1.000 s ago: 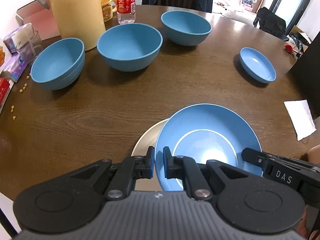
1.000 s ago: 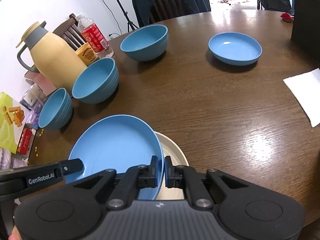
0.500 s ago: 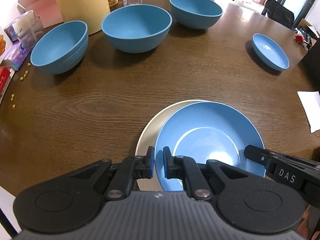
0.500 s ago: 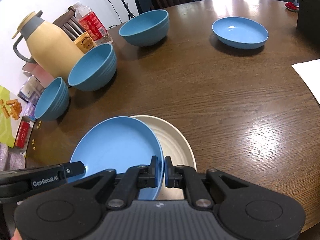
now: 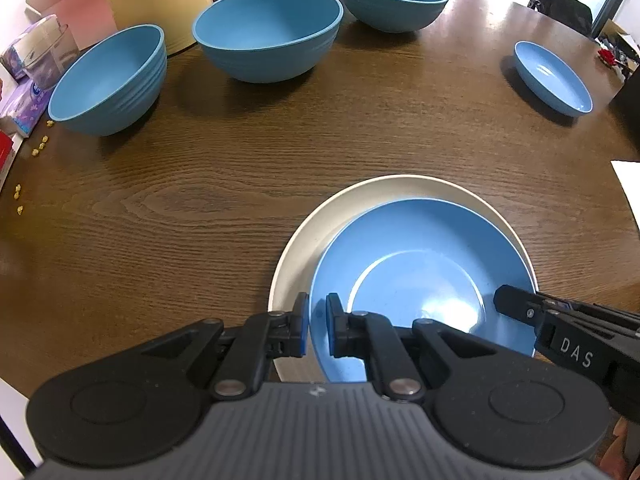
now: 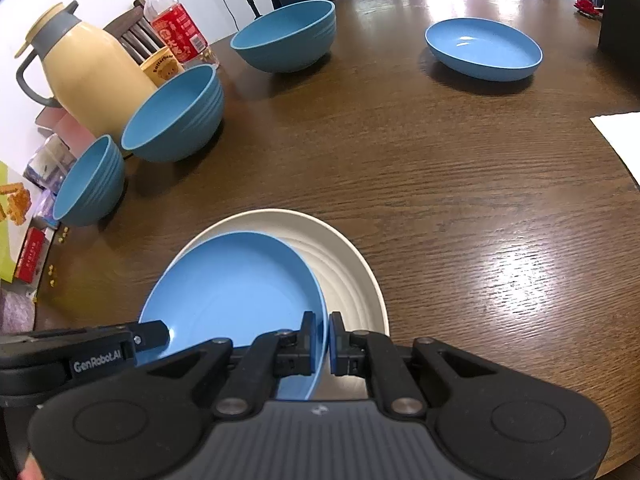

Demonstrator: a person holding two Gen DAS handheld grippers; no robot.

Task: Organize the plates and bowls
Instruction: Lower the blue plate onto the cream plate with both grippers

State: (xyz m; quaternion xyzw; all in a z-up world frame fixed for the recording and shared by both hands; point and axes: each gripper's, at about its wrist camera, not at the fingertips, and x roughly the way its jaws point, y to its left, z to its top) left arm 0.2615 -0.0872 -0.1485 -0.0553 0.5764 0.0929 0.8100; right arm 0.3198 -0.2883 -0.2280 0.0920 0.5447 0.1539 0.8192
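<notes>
Left tongs [image 5: 317,330] clamped on the near-left rim of a blue plate [image 5: 420,276]; right tongs [image 6: 322,338] clamped on its right rim. Plate held over a cream plate [image 5: 404,188] on the desk [image 5: 200,200]. Beyond: three blue bowls [image 5: 268,32], another blue dish [image 5: 552,78].

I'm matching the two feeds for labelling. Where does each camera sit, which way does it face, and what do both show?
Left wrist: sits on the left claw, faces steeply down the table; own fingers pinch the blue plate's left rim; right claw intrudes.
Right wrist: sits on the right claw, pinching the same plate's right rim; left claw intrudes.
Shared: the blue plate over the cream plate, three bowls, the thermos.
</notes>
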